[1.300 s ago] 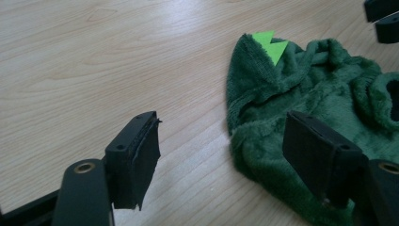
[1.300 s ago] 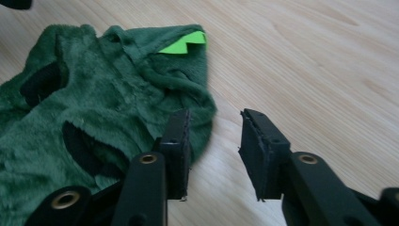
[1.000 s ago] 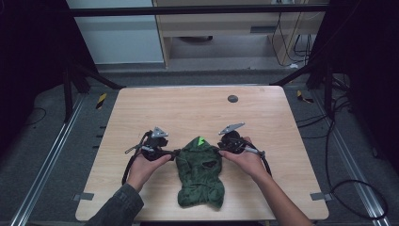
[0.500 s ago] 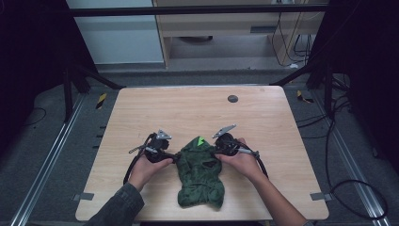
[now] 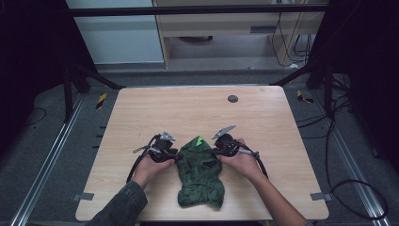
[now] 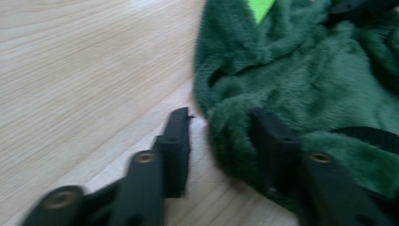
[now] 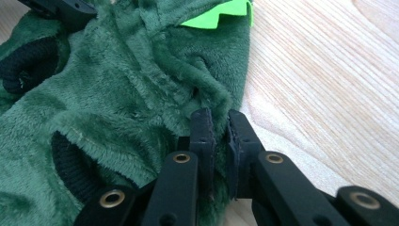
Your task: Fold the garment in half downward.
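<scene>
A dark green fleece garment [image 5: 200, 172] with a bright green spiked patch [image 5: 199, 141] lies flat near the table's front edge. My left gripper [image 5: 174, 154] is at its upper left edge. In the left gripper view the jaws [image 6: 221, 115] have just been closing. A fold of the fleece [image 6: 306, 80] lies between them, one jaw sunk in the pile, the other on bare wood with a gap. My right gripper [image 5: 217, 151] is at the upper right edge. Its jaws [image 7: 219, 114] have just closed and pinch the fleece hem [image 7: 117, 84].
The wooden table [image 5: 197, 110] stretches bare behind the garment, with a small dark disc [image 5: 232, 98] near its far edge. Black frame struts stand at both far corners. Cables [image 5: 348, 188] lie on the floor at the right.
Both hands stay at the garment's upper corners. The right gripper has edged slightly left toward the cloth; the garment has not shifted.
</scene>
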A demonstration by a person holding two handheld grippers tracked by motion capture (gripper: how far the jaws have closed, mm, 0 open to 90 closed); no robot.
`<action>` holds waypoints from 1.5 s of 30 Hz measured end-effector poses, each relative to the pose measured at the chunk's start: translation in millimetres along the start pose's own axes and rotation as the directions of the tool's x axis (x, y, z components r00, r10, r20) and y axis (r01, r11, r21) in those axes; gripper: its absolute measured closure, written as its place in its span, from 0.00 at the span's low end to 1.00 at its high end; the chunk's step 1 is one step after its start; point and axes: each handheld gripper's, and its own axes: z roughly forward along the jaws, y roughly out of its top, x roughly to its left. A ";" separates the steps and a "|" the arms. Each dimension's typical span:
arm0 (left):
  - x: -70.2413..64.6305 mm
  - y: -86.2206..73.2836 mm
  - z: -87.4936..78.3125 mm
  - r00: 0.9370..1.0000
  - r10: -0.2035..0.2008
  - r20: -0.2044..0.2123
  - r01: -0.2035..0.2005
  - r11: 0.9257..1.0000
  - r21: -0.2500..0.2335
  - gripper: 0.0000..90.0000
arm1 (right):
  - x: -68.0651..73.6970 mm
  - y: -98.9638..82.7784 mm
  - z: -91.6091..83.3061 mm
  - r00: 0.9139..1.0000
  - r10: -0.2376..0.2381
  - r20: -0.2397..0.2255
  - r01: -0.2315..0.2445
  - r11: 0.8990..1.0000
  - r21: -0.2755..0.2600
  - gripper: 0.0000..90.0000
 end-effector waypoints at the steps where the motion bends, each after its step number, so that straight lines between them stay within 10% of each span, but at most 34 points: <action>1: -0.4 0.1 0.1 1.000 0.006 0.000 -0.006 1.000 0.003 0.79 | 0.1 0.4 -0.5 1.000 -0.003 0.000 0.003 1.000 -0.002 0.93; 45: 2.1 38.8 -36.0 0.997 0.052 -0.063 -0.056 0.996 -0.071 0.90 | -9.3 44.4 -47.6 0.995 -0.090 0.051 0.095 0.991 -0.091 0.93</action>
